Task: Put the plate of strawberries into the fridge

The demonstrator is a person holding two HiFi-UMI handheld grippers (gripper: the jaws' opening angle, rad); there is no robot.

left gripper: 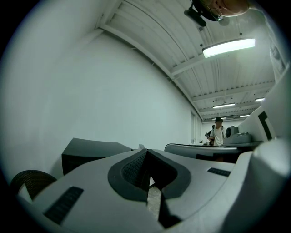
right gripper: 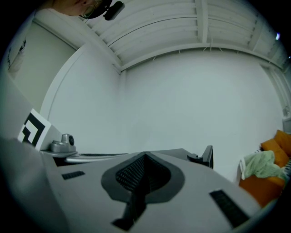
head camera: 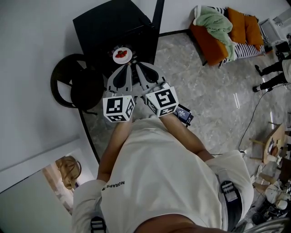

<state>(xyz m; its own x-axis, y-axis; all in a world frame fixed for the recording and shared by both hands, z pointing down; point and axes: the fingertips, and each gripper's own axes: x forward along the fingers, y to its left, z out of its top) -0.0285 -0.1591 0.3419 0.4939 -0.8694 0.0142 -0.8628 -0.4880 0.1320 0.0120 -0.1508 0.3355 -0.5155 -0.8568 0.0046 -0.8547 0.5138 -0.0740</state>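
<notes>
A white plate of red strawberries (head camera: 122, 55) hangs in front of the dark face of a black fridge (head camera: 109, 22). The plate's near rim meets the tips of my left gripper (head camera: 128, 64). In the left gripper view that gripper (left gripper: 144, 150) is shut except for a thin slit, and a white sliver (left gripper: 140, 146) shows at its tips. The fridge (left gripper: 88, 152) stands to its left. Beside it, my right gripper (head camera: 137, 64) (right gripper: 145, 154) is shut on nothing, just right of the plate. The fridge door (head camera: 158, 13) (right gripper: 208, 157) stands open at the right.
A round dark chair (head camera: 75, 86) (left gripper: 27, 179) stands left of the fridge against the white wall. An orange sofa with a green blanket (head camera: 223, 32) (right gripper: 263, 173) is at the far right. People (head camera: 273, 73) stand at the right edge, and a person (left gripper: 218, 132) stands beyond a table.
</notes>
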